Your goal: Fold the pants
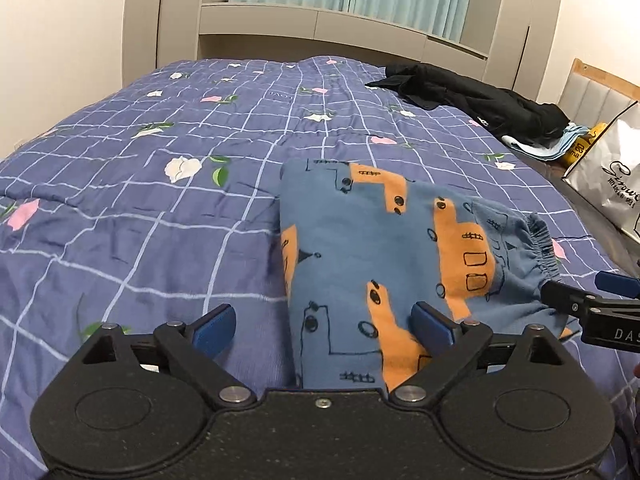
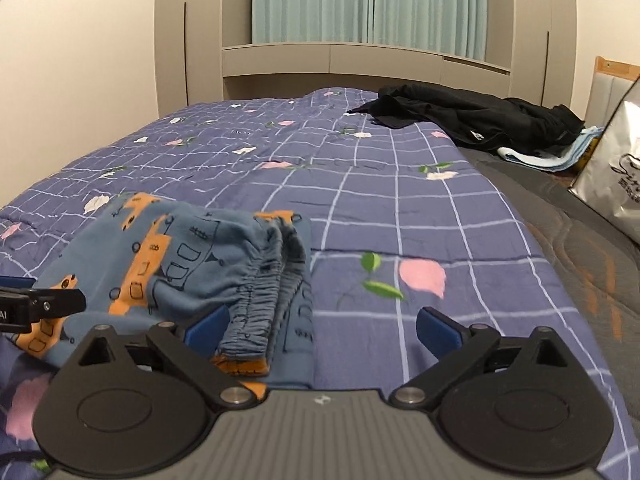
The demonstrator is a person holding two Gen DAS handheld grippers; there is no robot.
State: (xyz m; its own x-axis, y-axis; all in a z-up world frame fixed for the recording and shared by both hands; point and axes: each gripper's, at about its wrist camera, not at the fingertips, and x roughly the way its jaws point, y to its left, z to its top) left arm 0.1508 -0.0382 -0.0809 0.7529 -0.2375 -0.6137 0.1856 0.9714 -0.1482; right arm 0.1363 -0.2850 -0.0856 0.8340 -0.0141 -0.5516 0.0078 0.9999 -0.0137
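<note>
Covering most of both views, the checked floral quilt (image 1: 160, 208) bears the blue-and-orange pants (image 1: 372, 248), lying folded into a compact bundle near its front edge. Fold looks done; next move probably just a smoothing or clearing off. Black clothing (image 1: 472, 100) and a white bag (image 1: 612, 184) sit well apart, nothing obstructing. Left gripper (image 1: 324, 330) and right gripper (image 2: 320, 330) both gape wide, grasping nothing.

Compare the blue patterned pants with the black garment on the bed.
The blue pants are printed with orange shapes; the black garment is plain dark. The pants lie folded in a compact stack nearby; the black garment sprawls crumpled at the far side. Both rest on the checked quilt.
</note>
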